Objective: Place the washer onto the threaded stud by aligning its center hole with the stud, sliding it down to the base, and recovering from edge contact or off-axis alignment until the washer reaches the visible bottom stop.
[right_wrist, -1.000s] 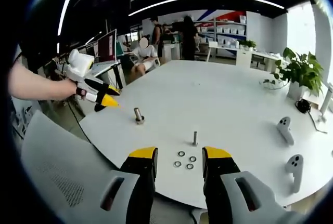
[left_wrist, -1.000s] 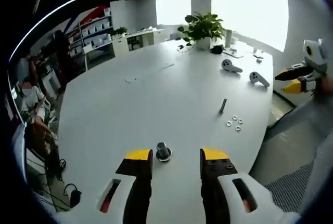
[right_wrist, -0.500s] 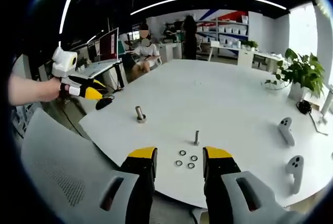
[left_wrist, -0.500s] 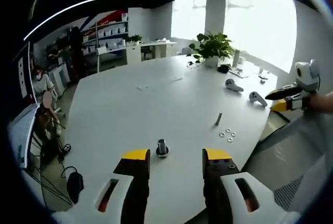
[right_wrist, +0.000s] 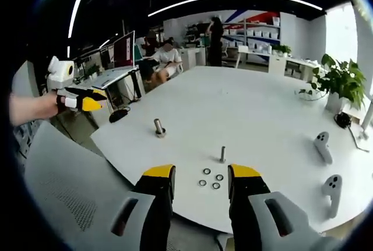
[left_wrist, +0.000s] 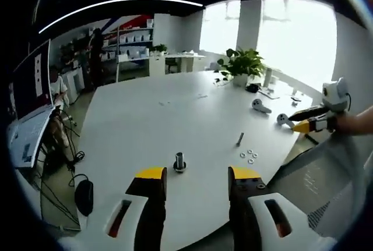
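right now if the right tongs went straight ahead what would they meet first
Probably the cluster of washers on the table just past the open right tongs, then the thin upright stud beyond them; depth is hard to judge.

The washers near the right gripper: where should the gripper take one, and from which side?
Probably by the outer rim, coming down from above with the right gripper, one jaw on each side. The washers lie flat on the table, slightly apart, so an outer one looks easiest to reach.
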`<state>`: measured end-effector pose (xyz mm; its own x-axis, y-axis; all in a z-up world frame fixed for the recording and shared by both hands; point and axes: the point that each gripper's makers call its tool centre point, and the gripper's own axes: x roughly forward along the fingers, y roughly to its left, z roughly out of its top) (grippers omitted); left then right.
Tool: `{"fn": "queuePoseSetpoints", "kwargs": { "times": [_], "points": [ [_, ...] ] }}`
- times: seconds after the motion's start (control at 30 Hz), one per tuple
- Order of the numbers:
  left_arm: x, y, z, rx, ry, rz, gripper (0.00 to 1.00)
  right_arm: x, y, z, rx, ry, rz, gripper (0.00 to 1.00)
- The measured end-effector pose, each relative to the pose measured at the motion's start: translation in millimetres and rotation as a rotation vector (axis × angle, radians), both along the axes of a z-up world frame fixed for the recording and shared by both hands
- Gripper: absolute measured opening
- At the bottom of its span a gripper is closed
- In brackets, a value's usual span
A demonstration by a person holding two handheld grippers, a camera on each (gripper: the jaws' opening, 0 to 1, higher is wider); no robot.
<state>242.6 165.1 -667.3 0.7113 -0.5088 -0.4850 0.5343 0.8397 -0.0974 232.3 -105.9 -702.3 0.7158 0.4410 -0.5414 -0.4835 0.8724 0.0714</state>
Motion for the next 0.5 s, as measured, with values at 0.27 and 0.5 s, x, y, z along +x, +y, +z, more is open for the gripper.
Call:
{"fn": "queuePoseSetpoints", "kwargs": {
  "times": [0.27,0.5],
  "points": [
    [-21.8,-15.2,19.4,-0.067,-0.029,-0.010,0.40,-2.5,3.8,-3.7,-0.006,0.019,0.027,0.38],
    [-24.0,-23.0,23.1,-0.118,-0.069,-0.027,0.40,-5.0,5.8,-5.6,0.000,0.031,0.034,0.38]
  ]
}}
